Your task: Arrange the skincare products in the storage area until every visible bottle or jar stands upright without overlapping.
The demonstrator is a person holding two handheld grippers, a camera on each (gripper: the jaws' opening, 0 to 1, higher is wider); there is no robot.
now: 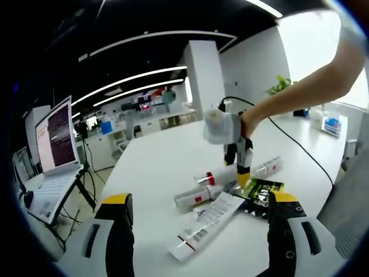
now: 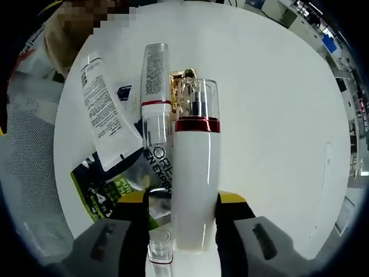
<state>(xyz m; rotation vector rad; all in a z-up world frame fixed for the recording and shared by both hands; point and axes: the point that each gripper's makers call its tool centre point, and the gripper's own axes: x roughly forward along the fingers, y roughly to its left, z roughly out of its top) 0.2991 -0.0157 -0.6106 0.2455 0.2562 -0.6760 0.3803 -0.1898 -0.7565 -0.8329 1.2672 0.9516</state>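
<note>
Right gripper (image 2: 181, 202) is clamping a white pump bottle with red band and clear cap (image 2: 195, 173), lying among tubes on the white table (image 2: 277, 86); next, tipping it upright; left gripper (image 1: 199, 231) is hanging open.

A large white table (image 1: 167, 156) is set in an open office. Long curved light strips (image 1: 135, 78) are seen on the dark ceiling. A white pillar (image 1: 203, 75) stands behind, a bright window (image 1: 314, 40) at right, and an open laptop (image 1: 55, 144) at left.
</note>
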